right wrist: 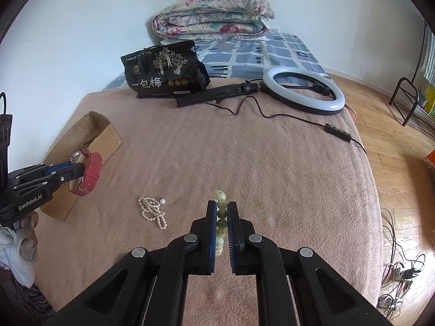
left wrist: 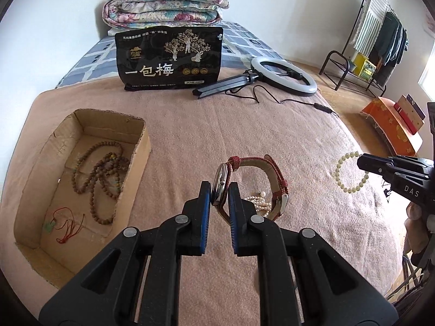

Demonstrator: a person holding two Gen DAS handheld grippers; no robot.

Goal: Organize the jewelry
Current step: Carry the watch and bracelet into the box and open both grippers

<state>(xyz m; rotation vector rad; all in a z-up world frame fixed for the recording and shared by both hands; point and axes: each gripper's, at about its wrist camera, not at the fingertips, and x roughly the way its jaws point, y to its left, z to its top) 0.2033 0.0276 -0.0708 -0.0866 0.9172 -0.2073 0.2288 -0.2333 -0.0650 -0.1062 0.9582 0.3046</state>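
Now we hold the red-strapped watch (left wrist: 231, 179) clamped in the left gripper (left wrist: 219, 190) and the pale bead bracelet (right wrist: 220, 217) in the right gripper (right wrist: 222, 209), both above the bed, next needing carrying to the cardboard box (left wrist: 141, 146).

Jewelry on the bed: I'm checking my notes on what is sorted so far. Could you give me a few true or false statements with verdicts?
1. The left gripper is shut on the red-strap watch. True.
2. The right gripper is open, holding nothing. False: it is shut on the pale green bead bracelet.
3. The brown bead necklace lies inside the cardboard box. True.
4. The pearl strand is already in the box. False: it lies on the pink blanket, outside the box.
5. The ring light stands upright on its tripod. False: it lies flat on the bed.
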